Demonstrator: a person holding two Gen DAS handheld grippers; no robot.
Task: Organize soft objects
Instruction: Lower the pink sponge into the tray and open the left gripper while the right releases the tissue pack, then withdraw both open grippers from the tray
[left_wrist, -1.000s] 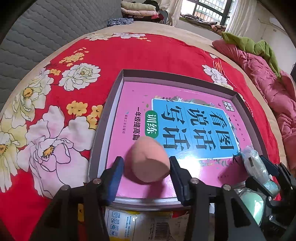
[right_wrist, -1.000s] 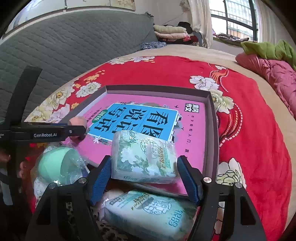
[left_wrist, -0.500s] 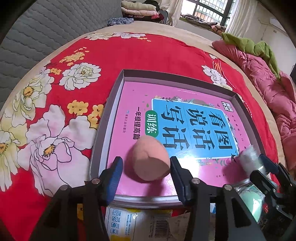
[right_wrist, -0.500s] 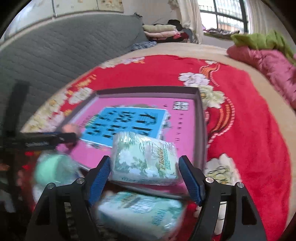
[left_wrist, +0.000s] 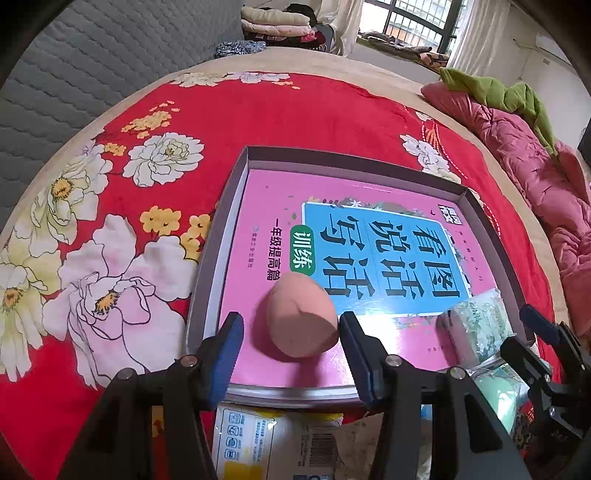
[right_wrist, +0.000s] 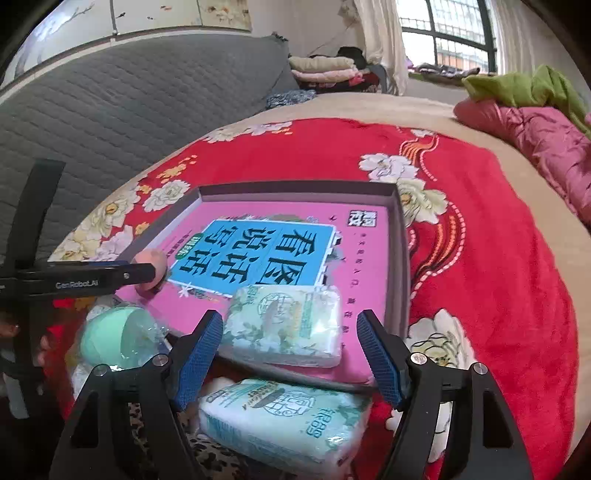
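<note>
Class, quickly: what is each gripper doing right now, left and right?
Left gripper: opening, fingers clear of the peach egg-shaped sponge between them.
Right gripper: open, floral tissue pack lying between its fingers, not gripped.

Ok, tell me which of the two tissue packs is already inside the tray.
The floral-print tissue pack between the right gripper pads lies in the tray, on the pink book. The other tissue pack lies outside it, nearer the camera.

A plush, matt red blanket (left_wrist: 258, 110) is spread under a matt grey cardboard tray (left_wrist: 207, 258), in which a glossy pink book cover (left_wrist: 255, 206) (glare is caught near its lower edge) is seen. A matt, spongy peach egg (left_wrist: 301, 319) and a tissue pack (right_wrist: 284, 325) wrapped in shiny, crinkled plastic film are laid on it.
</note>
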